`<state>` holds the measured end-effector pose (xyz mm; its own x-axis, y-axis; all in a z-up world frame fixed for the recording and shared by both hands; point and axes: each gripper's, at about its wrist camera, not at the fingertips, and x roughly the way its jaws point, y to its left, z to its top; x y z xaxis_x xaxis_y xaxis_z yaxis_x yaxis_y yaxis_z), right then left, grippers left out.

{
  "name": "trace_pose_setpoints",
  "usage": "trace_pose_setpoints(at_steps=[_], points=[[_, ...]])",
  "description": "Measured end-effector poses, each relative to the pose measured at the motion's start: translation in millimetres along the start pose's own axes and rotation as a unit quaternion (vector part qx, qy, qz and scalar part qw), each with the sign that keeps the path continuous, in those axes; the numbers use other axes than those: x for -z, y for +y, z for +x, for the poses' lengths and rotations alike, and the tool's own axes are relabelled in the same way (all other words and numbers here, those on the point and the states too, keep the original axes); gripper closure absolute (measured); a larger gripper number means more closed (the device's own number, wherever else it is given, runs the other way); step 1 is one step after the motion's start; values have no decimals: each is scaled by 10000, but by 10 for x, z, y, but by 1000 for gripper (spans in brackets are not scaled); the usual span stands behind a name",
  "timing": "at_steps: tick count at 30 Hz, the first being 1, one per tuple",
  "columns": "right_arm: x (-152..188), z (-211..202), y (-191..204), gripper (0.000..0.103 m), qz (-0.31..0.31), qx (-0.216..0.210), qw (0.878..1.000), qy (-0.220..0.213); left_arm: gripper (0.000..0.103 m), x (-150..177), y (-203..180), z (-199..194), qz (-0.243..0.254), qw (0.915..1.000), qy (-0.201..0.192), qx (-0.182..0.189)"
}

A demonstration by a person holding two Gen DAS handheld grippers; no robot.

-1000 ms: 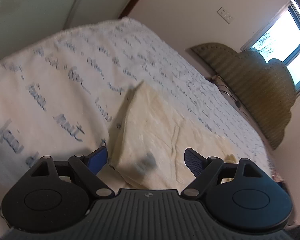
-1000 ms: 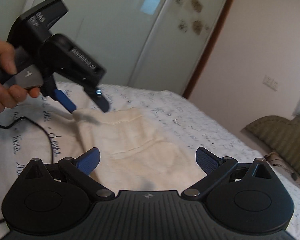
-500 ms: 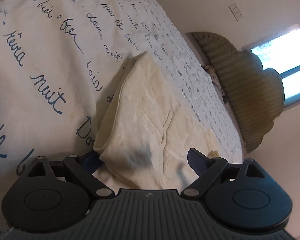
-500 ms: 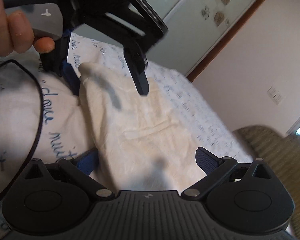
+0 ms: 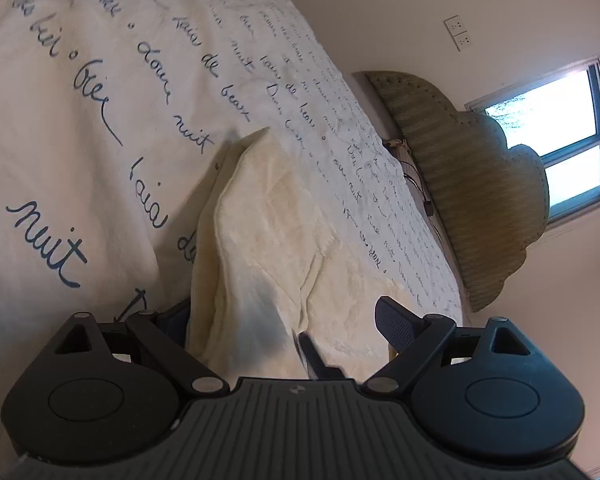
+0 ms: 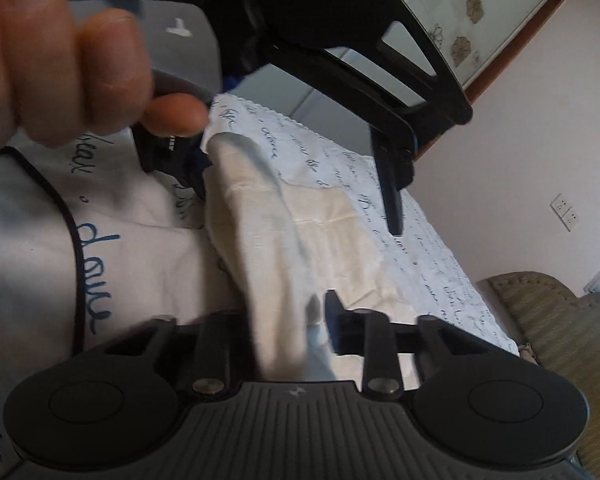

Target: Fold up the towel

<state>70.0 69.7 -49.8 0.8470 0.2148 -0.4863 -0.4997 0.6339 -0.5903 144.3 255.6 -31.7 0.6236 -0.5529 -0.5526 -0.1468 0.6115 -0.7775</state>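
1. Cream towel (image 5: 268,216) lies on the script-printed bedspread (image 5: 80,128), its near edge lifted into a ridge.
2. Right gripper (image 6: 292,320): jaws have just been closing and now pinch the towel's raised near fold.
3. Left gripper (image 5: 284,320): jaws wide apart, straddling the towel ridge, pads not pressing it.
4. Hand (image 6: 60,60) grips the left gripper's handle, seen in the right wrist view.
5. Green headboard (image 5: 480,200) sits beyond the bed.

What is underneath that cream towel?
The towel lies on a white bedspread printed with blue handwriting, which shows all around it. The part of the bedspread directly beneath is covered, so whether anything else lies there cannot be seen.
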Motion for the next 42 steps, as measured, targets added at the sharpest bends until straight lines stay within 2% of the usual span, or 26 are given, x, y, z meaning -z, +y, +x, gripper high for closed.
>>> trace_pose_setpoints(at_steps=[2,6,7,8,10,13,15,17,18,20,23,24,28,30,33,37,42], points=[[9,-25,-3,84,24,11,10000,-63,12,-49,90,35,-171,9998,66,71],[12,-46,-166,84,488,-172,9986,-94,13,-172,225,115,-479,9983,136,309],[12,-50,-195,84,560,-217,9981,-94,18,-199,241,139,-495,9980,148,364],[18,-49,-219,84,603,-244,9978,-108,25,-216,238,160,-469,9980,167,383],[40,-78,-224,84,644,-305,9974,-134,65,-235,220,218,-324,9990,236,200],[89,-142,-267,84,578,-607,9964,-126,88,-205,196,238,-56,9998,170,-124],[152,-285,-426,84,825,-1189,9890,-300,89,-172,148,206,114,9998,60,-137],[230,-443,-726,84,1552,-1844,9688,-582,89,-120,44,165,325,9991,-83,-256],[275,-526,-810,84,1866,-1950,9603,-700,89,-92,-25,149,443,9983,-156,-341],[355,-555,-1054,84,2370,-1695,9533,-796,89,-20,-202,107,746,9954,-334,-506],[475,-376,-1228,84,2711,-952,9570,-407,89,136,-526,12,1195,9892,-616,-589],[502,-310,-1264,84,2843,-835,9547,-282,89,198,-635,-12,1301,9875,-691,-565],[571,-228,-1406,84,3590,-1045,9268,-356,89,430,-994,-44,1543,9837,-822,-411],[585,-289,-1443,83,3731,-1048,9205,-510,89,544,-1141,-32,1635,9824,-829,-348],[628,-335,-1526,83,3873,-988,9144,-638,89,702,-1368,-18,1914,9759,-958,-429],[805,-567,-1739,83,4310,-939,8935,-840,87,894,-1667,31,2195,9701,-985,-305],[1107,-810,-2004,84,4714,-704,8731,-1022,83,1157,-2106,174,2546,9630,-887,-48]])
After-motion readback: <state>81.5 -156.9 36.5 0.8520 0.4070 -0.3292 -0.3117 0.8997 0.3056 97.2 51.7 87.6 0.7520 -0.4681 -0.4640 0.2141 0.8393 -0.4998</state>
